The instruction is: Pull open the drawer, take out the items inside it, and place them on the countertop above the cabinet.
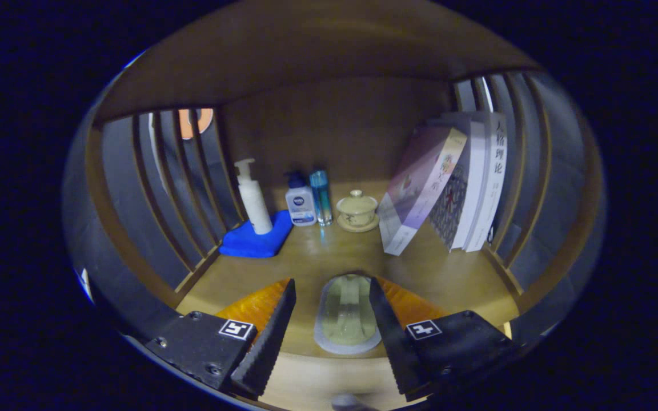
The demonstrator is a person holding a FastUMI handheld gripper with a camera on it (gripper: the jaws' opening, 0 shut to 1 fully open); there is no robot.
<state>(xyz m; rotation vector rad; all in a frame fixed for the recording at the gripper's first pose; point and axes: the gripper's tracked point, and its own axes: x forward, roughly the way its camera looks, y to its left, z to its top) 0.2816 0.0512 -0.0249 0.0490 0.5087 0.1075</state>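
Gripper view looks into a wooden shelf space with slatted sides, and the hand-held gripper [332, 319] hangs at its front edge with its two fingers spread fairly wide. Between the fingers lies a small pale-green oblong item in a clear wrapper [347, 313], flat on the wooden bench [449, 274]. From where I stand the right finger runs close along the item's edge and the left finger stands apart from it, so neither seems to press on it, though I cannot tell for sure whether the right one touches.

Well beyond the fingers, along the back wall, stands a row of things. On the left a white pump bottle [252, 197] stands upright on a folded blue cloth [255, 241]. Just beside it is a smaller white bottle with a dark blue cap [299, 202], and touching or nearly touching that, a slim blue bottle [321, 197]. Next comes a pale lidded teacup on a saucer [357, 210]. To the right a group of books [449, 185] leans against the slatted side.
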